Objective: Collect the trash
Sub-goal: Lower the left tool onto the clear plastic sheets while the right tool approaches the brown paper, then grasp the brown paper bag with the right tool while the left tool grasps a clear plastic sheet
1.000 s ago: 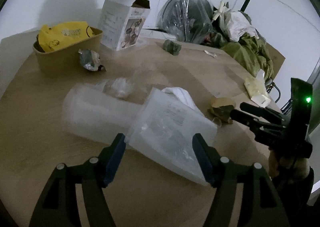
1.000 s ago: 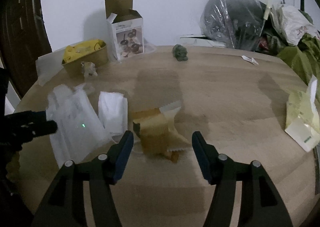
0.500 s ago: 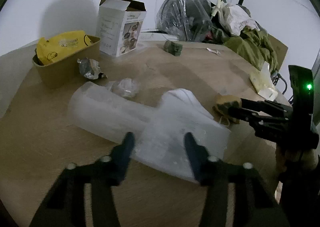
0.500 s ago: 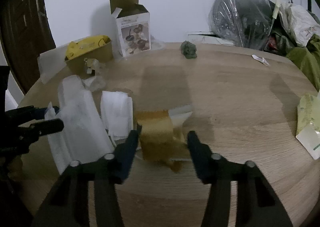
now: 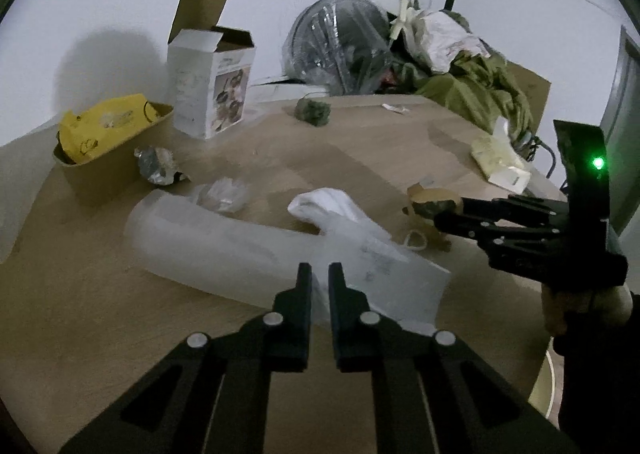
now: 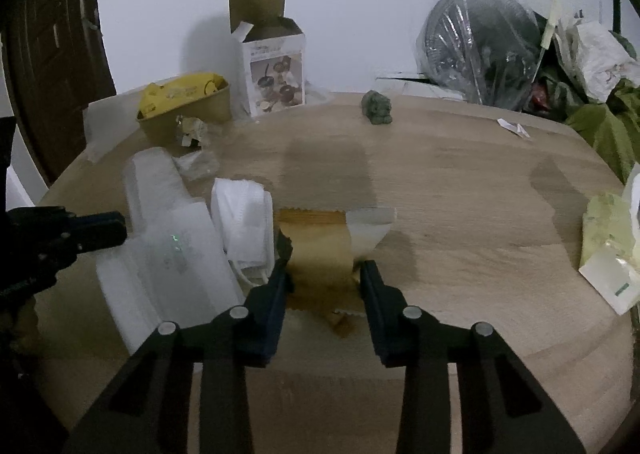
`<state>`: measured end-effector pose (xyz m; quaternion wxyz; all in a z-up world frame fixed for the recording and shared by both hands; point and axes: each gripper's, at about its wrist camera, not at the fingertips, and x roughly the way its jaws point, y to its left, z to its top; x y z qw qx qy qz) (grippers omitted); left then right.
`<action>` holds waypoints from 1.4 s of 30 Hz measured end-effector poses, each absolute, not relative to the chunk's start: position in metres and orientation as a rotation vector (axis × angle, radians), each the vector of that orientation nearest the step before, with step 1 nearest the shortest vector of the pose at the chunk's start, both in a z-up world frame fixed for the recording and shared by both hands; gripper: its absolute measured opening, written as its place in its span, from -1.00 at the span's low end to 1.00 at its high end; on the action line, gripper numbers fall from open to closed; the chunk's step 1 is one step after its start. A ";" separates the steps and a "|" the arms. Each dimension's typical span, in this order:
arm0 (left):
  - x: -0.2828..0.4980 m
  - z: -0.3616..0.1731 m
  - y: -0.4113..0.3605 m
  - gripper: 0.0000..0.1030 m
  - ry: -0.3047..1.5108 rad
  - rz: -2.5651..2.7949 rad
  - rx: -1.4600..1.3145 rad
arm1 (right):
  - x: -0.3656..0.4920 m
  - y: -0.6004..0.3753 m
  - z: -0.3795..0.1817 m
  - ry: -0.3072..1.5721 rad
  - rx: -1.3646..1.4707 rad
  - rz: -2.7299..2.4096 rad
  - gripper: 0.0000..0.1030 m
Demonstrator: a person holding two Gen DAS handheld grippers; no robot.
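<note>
Trash lies scattered over the near half of the wooden table (image 6: 460,190). Clear plastic bag (image 5: 248,250), long and crumpled, lies flat at the near left; left gripper (image 5: 319,274) has its jaws closing on the bag's near edge, a thin fold of plastic pinched between the pads. Brown paper wrapper (image 6: 320,250), torn, with a white strip at its far end, sits to the right of the bag; right gripper (image 6: 324,274) straddles it, jaws closing, one pad on each side of the wrapper. Contact on the right pad cannot be confirmed. White folded mask (image 6: 244,214) lies between bag and wrapper, touching both.

Further out: crumpled foil scrap (image 5: 158,166) just beside a brown paper bowl (image 5: 108,158) holding a yellow packet (image 5: 104,126). Open white carton (image 5: 210,90) stands upright behind the bowl. Small green lump (image 5: 314,112) rests at the far edge. Pale yellow packet (image 5: 498,160) sits at the right edge. Plastic-wrapped fan (image 6: 480,46) and green cloth (image 5: 476,90) are piled beyond the table.
</note>
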<state>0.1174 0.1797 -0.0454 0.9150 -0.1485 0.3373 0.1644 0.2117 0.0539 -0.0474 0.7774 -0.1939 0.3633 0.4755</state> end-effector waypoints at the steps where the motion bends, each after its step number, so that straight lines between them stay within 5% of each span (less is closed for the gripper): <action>1: 0.117 -0.044 0.178 -0.87 0.688 0.334 -0.302 | 0.211 0.052 -0.046 0.782 -0.416 1.024 -0.35; 42: 0.065 0.060 0.086 -0.98 0.395 0.171 -0.089 | 0.134 -0.074 0.026 0.622 -0.331 0.855 -0.37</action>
